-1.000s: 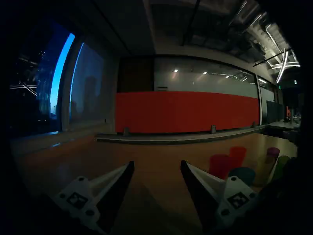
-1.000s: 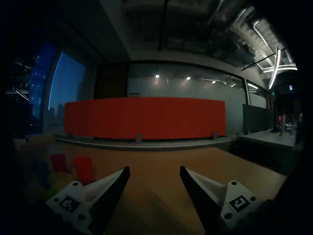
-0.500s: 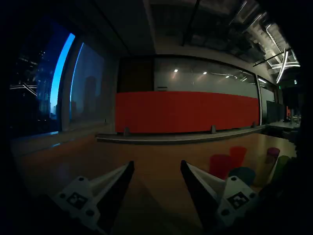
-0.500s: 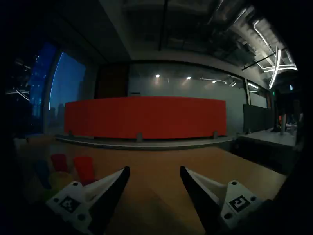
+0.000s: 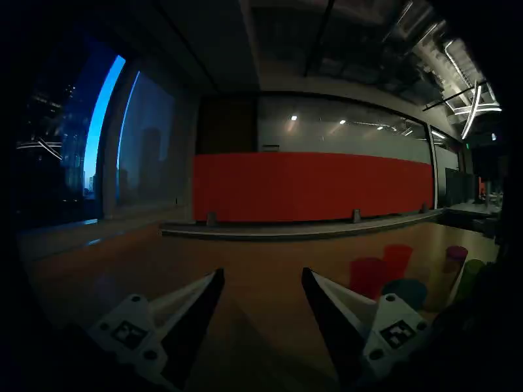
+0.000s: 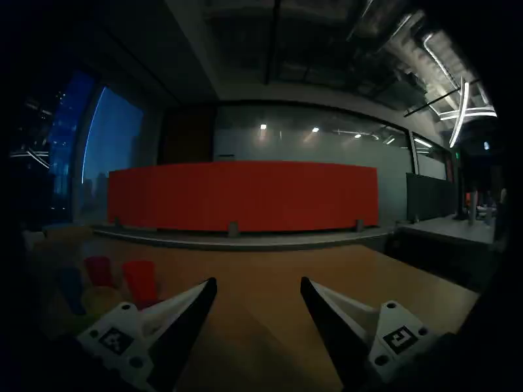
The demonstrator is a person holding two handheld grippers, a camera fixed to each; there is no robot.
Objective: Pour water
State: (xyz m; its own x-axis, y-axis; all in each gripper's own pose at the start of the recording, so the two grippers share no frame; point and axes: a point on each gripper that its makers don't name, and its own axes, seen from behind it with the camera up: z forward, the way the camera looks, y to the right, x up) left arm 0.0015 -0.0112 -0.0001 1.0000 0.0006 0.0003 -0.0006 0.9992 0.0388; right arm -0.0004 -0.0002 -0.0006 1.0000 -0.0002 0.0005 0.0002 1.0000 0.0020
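My left gripper is open low over the wooden table, nothing between its fingers. To its right stand several plastic cups: a red cup, an orange-red cup, a teal cup, a yellowish cup with a purple rim and a green cup. My right gripper is also open over the table and holds nothing. Left of it stand an orange-red cup, a red cup, a blue cup and a yellow cup. The room is dim.
A red partition on a low rail closes off the far edge of the table. Tall windows run along the left wall. Another desk stands at the far right.
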